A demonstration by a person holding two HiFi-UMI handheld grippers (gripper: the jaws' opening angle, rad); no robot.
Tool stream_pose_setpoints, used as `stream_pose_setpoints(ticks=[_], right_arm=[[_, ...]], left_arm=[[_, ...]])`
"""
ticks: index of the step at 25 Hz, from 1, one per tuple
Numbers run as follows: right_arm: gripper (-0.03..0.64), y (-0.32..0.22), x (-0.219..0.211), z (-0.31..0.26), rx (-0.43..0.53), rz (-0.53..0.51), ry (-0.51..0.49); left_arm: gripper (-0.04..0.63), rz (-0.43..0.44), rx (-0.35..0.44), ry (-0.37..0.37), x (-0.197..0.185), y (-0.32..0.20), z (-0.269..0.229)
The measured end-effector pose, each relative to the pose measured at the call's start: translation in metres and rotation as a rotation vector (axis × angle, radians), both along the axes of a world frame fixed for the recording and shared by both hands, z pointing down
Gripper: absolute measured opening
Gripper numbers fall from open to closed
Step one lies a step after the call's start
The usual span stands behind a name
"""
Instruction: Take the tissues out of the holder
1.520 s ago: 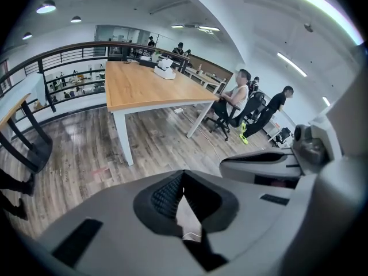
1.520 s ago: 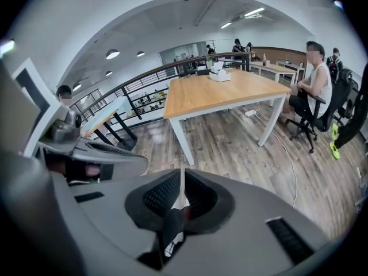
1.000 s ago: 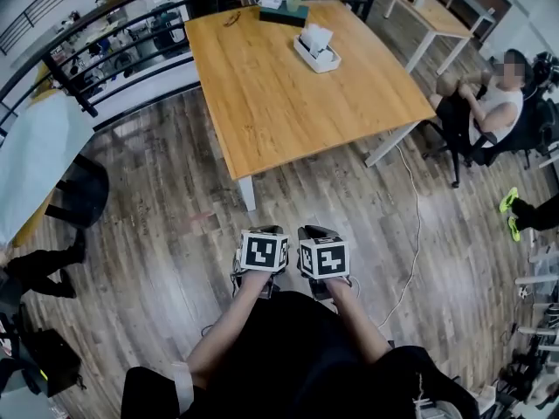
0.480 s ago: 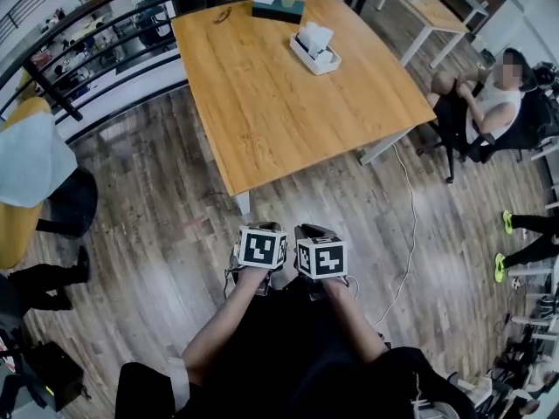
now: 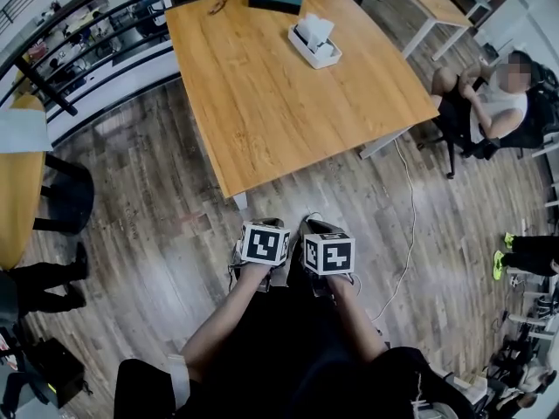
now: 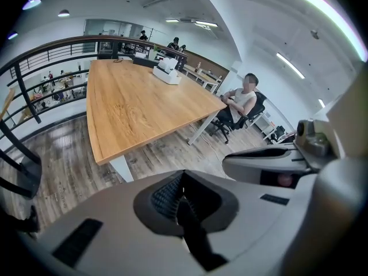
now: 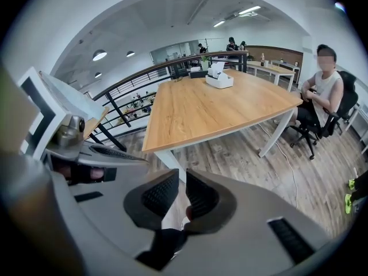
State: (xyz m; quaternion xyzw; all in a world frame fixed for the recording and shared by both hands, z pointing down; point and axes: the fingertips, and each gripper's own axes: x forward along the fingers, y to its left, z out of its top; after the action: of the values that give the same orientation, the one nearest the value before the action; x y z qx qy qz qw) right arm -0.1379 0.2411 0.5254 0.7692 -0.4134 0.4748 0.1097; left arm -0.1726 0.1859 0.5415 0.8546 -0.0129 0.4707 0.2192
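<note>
Both tongs have carried forward with the walk-up since 1 s ago, tabletop edge now nearer. Left tongs (image 6: 181, 195) pressed together, right tongs (image 7: 179, 193) closed too bar a sliver, nothing in either. They're parked side by side at the waist since nothing is in reach yet. Tabletop (image 5: 279, 103) ahead; white holder (image 5: 318, 53) at its far side, tissues (image 5: 314, 30) standing up out of it, untouched
</note>
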Motion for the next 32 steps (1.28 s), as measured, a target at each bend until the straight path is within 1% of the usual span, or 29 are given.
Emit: stream_pose_setpoints(ticks=[6,14,23,28,32], right_arm=[[0.032,-0.015,0.027,0.002,0.02,-0.055,-0.014],[0.032,-0.03,0.084,-0.002,0.039,-0.126,-0.022],[0.032,-0.028,0.163,-0.012,0.061,-0.205,-0.01],[0.032,-0.026,0.193,-0.017,0.095,-0.249,-0.027],[0.032,-0.021,0.212,-0.015,0.103,-0.276,-0.051]], left_arm=[[0.008,-0.037,0.009,-0.017,0.025,-0.006,0.006],[0.008,-0.109,0.033,-0.011,0.086,-0.021,-0.003],[0.008,-0.165,0.051,-0.017,0.158,-0.017,-0.012],[0.008,-0.205,0.066,-0.033,0.189,-0.014,-0.013],[0.008,-0.245,0.08,-0.047,0.204,-0.013,-0.016]])
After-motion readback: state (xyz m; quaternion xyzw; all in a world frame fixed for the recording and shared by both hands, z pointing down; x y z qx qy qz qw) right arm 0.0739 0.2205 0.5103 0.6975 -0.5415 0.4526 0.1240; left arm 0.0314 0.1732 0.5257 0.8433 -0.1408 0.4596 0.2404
